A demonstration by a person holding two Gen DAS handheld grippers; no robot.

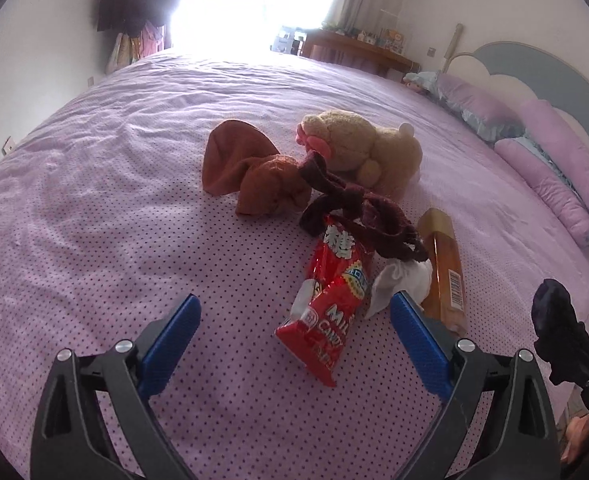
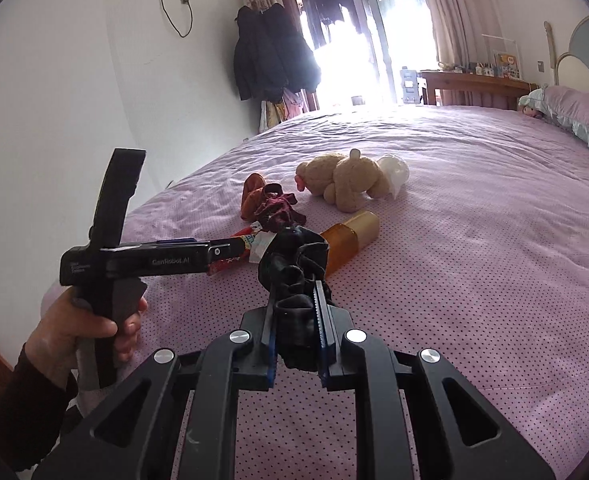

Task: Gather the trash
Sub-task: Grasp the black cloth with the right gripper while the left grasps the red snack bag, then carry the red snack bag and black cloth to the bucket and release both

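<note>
The left tool [image 1: 294, 312] is hovering spread wide over the red candy wrapper [image 1: 326, 300] lying on the bed [image 1: 134, 160], with a crumpled tissue [image 1: 398, 280] just beside it. The right tool [image 2: 296, 304] is pinching a black cloth [image 2: 294, 272] above the bed.

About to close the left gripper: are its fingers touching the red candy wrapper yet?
Apart. In the left wrist view the left gripper is wide open, with pink bedsheet showing between each blue finger and the red candy wrapper.

Left wrist view low, close over bed [image 1: 94, 200], right wrist view farther back, both facing window, sharing teddy [image 1: 366, 148].
</note>
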